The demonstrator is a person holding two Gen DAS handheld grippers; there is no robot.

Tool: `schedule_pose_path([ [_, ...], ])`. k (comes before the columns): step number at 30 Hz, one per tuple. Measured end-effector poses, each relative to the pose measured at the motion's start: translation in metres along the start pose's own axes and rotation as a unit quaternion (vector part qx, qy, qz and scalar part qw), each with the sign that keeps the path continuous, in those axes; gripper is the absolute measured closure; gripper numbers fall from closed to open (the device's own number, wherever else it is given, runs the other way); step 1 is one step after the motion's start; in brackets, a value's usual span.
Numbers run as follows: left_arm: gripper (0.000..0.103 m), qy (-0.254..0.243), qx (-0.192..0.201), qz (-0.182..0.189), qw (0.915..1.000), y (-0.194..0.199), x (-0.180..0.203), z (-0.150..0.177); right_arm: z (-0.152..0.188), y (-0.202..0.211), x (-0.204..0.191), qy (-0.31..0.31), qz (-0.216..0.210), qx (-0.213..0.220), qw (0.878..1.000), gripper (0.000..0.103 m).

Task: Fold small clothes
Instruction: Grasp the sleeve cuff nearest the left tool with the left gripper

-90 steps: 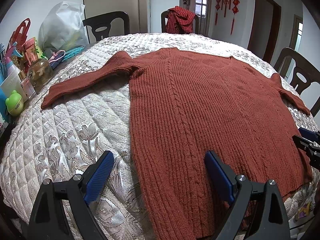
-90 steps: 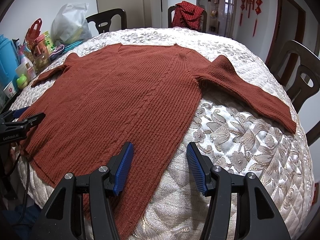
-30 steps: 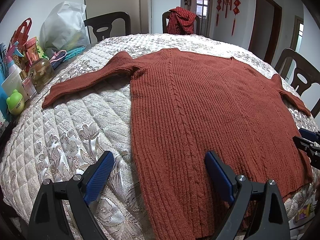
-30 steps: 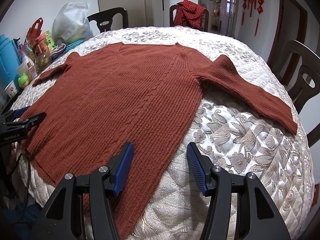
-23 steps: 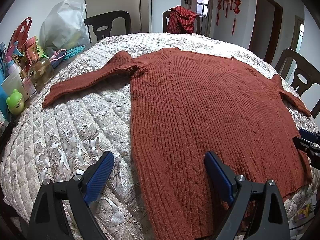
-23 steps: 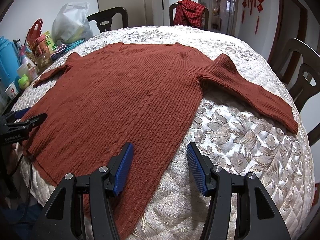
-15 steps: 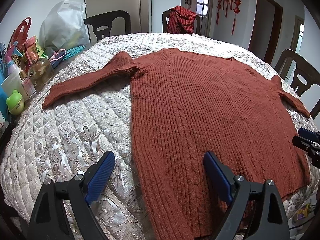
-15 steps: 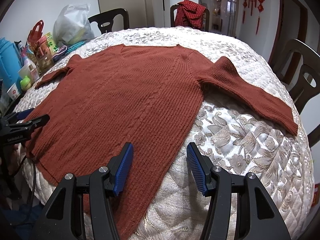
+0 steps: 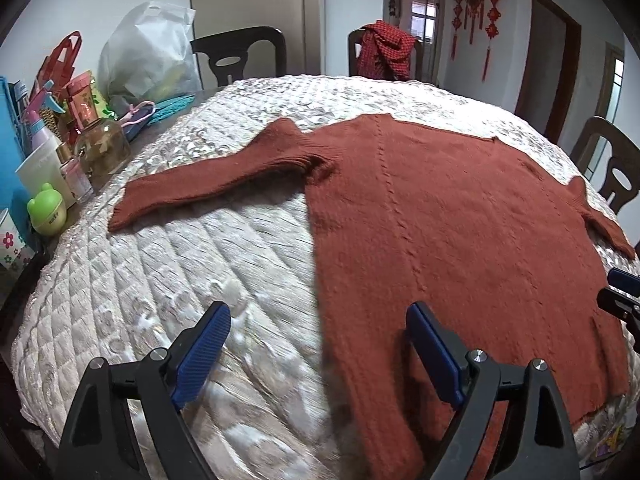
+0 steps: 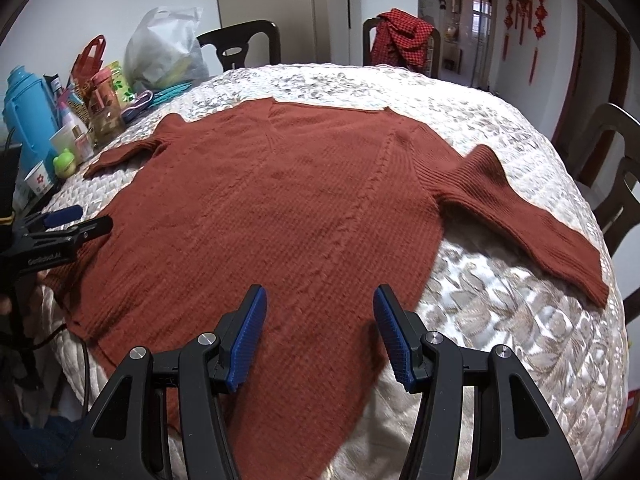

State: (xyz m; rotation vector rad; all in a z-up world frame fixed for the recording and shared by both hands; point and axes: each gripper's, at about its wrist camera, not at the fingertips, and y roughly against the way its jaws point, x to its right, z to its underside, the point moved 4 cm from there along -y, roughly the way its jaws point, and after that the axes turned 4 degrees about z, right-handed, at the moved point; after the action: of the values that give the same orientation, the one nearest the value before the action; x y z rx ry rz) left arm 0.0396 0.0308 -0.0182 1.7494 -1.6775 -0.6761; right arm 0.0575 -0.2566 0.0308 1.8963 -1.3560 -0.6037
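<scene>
A rust-red knitted sweater (image 9: pixel 460 232) (image 10: pixel 288 208) lies flat on the quilted table cover, both sleeves spread out sideways. My left gripper (image 9: pixel 318 316) hovers open over the sweater's lower left edge, one finger above the quilt, the other above the knit. My right gripper (image 10: pixel 318 300) hangs open above the hem near the lower right side. Nothing is between either pair of blue pads. The left sleeve (image 9: pixel 208 180) points toward the clutter. The right sleeve (image 10: pixel 524 220) runs to the table's right rim.
The round table has a pale floral quilt (image 9: pixel 168 280). Bottles, jars, cups and a green toy (image 9: pixel 46 208) crowd its left side beside a white plastic bag (image 9: pixel 148 56). Dark chairs (image 9: pixel 240 56) ring the table; one holds a red checked cloth (image 10: pixel 402 36).
Both grippers have drifted to the left and slightly forward over the sweater; the view is blurred by that motion. The sweater lies as before and both grippers stay open.
</scene>
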Motion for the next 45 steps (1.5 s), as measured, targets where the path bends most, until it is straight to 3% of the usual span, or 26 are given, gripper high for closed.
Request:
schedule_pose_path([
  [6, 0.012, 0.026, 0.006, -0.015, 0.9995, -0.008, -0.029, -0.013, -0.010, -0.006, -0.010, 0.010, -0.011, 0.002, 1.000, 0.047],
  [12, 0.012, 0.087, 0.011, -0.022, 0.9959, -0.016, -0.072, -0.025, -0.015, -0.011, -0.023, 0.026, -0.021, 0.003, 0.999, 0.047],
  [20, 0.014, 0.185, 0.010, 0.006, 0.9827, -0.036, -0.119, -0.040, -0.017, -0.016, -0.022, 0.024, -0.023, -0.001, 0.999, 0.047],
  [25, 0.017, 0.215, 0.017, 0.009, 0.9764, -0.046, -0.131, -0.052, -0.016, -0.019, -0.019, 0.021, -0.021, -0.005, 1.000, 0.047],
  [28, 0.027, 0.224, 0.018, -0.009, 0.9743, -0.054, -0.138, -0.058, -0.016, -0.020, -0.017, 0.018, -0.022, -0.007, 1.000, 0.047],
  [30, 0.039, 0.225, 0.020, -0.033, 0.9736, -0.058, -0.142, -0.062, -0.017, -0.021, -0.017, 0.014, -0.024, -0.007, 1.000, 0.047],
  [32, 0.063, 0.223, 0.019, -0.050, 0.9733, -0.061, -0.146, -0.066, -0.018, -0.022, -0.015, 0.010, -0.025, -0.008, 1.000, 0.047],
  [33, 0.069, 0.223, 0.018, -0.055, 0.9731, -0.063, -0.149, -0.068, -0.018, -0.022, -0.015, 0.009, -0.025, -0.008, 1.000, 0.047],
  [35, 0.090, 0.224, 0.016, -0.045, 0.9733, -0.066, -0.152, -0.073, -0.018, -0.024, -0.014, 0.007, -0.029, -0.009, 1.000, 0.047],
  [40, 0.095, 0.190, 0.044, 0.000, 0.9809, -0.052, -0.135, -0.100, -0.015, -0.027, -0.011, 0.001, -0.030, -0.014, 0.999, 0.047],
  [45, 0.096, 0.104, 0.085, 0.074, 0.9882, -0.027, -0.068, -0.137, -0.016, -0.027, -0.007, -0.009, -0.033, -0.013, 0.999, 0.047],
])
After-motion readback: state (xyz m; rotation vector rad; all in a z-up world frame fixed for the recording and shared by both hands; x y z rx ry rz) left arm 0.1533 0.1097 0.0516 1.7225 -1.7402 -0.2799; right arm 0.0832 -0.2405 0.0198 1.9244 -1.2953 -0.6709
